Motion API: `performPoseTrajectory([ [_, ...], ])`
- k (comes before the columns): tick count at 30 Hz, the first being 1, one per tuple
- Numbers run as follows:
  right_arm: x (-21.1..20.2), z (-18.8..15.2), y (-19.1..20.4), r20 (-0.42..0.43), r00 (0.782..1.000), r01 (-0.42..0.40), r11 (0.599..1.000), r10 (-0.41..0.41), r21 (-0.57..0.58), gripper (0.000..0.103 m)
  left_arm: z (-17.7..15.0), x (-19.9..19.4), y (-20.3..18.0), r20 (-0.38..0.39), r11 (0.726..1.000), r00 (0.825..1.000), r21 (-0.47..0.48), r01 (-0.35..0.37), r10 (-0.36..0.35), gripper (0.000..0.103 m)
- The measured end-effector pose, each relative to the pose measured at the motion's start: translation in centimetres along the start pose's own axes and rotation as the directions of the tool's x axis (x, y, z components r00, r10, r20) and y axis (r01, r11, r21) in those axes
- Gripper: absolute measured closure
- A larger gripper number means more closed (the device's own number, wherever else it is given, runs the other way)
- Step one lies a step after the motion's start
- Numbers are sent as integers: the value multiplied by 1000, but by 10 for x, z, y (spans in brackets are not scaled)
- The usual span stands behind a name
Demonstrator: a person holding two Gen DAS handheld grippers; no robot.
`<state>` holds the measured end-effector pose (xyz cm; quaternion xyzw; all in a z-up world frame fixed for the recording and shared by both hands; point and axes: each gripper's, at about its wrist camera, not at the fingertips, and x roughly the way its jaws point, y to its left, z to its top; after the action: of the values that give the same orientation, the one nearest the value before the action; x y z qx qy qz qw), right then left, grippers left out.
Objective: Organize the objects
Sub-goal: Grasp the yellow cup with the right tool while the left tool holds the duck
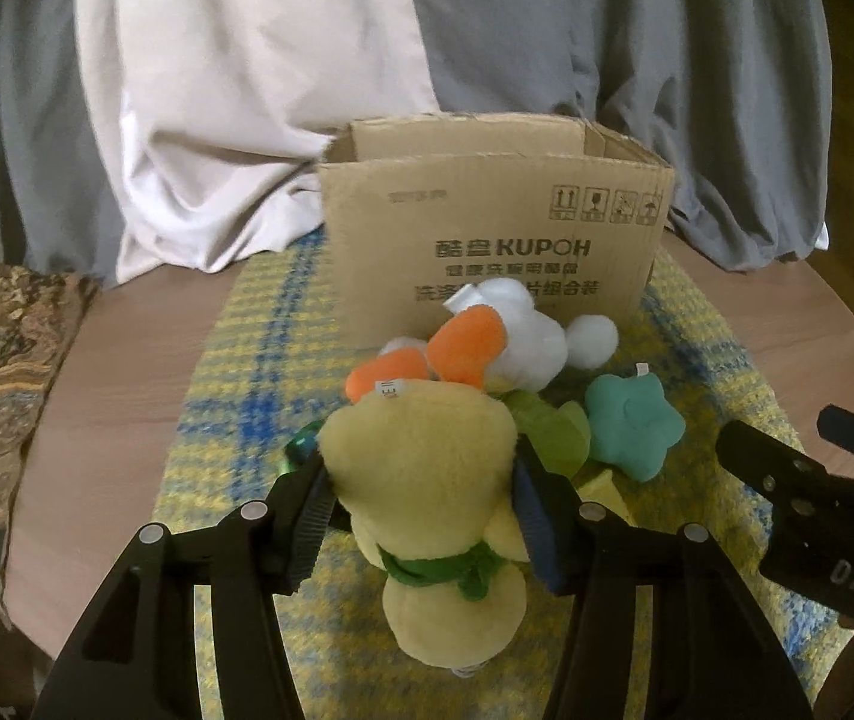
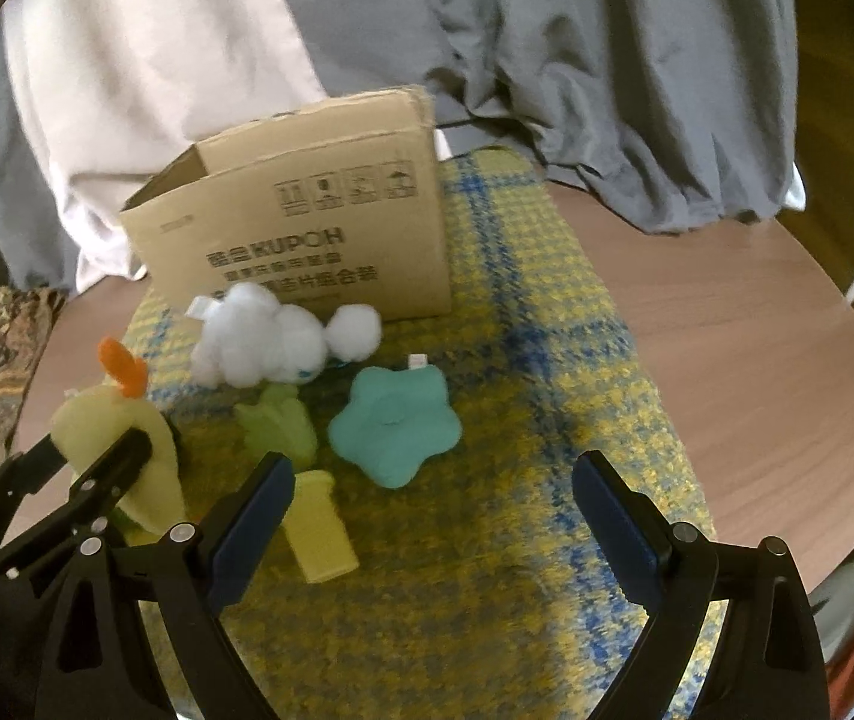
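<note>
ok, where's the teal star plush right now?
On the yellow plaid mat, the teal star plush lies just right of the green plush, in front of the cardboard box, ahead of the open right gripper.

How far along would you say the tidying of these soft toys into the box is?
Early. Nothing shows inside the cardboard box. The left gripper is shut on the yellow plush toy. The right gripper is open and empty. The white plush, teal star, green toy and yellow block remain on the mat.

round wooden table [image 2: 727, 360], grey-white drapes [image 1: 246, 90]
</note>
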<state>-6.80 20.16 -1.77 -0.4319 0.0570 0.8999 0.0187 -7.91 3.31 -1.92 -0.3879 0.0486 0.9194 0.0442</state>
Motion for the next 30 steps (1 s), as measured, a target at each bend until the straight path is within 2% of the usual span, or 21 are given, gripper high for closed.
performPoseTrajectory([
  [4, 1, -5, 13, -11, 1000, -23, 999, 23, -36, 9, -11, -11, 9, -1, 1000, 1000, -20, 11, -11, 49],
  [7, 8, -12, 22, -30, 999, -45, 998, 43, -52, 9, -18, -16, 16, 4, 1000, 1000, -30, -8, 8, 49],
  [14, 29, -25, 42, -68, 997, -47, 995, 41, -83, 10, -29, -2, 31, -27, 997, 998, -50, -53, 51, 49],
  [23, 62, -37, 53, -146, 988, -56, 994, 42, -98, 20, -40, 9, 36, -39, 995, 995, -50, -88, 87, 49],
  [26, 69, -40, 56, -164, 986, -56, 993, 38, -104, 26, -40, 9, 34, -35, 995, 995, -47, -93, 92, 49],
  [30, 77, -42, 58, -192, 981, -62, 993, 41, -104, 46, -40, 10, 33, -31, 994, 995, -46, -95, 94, 49],
])
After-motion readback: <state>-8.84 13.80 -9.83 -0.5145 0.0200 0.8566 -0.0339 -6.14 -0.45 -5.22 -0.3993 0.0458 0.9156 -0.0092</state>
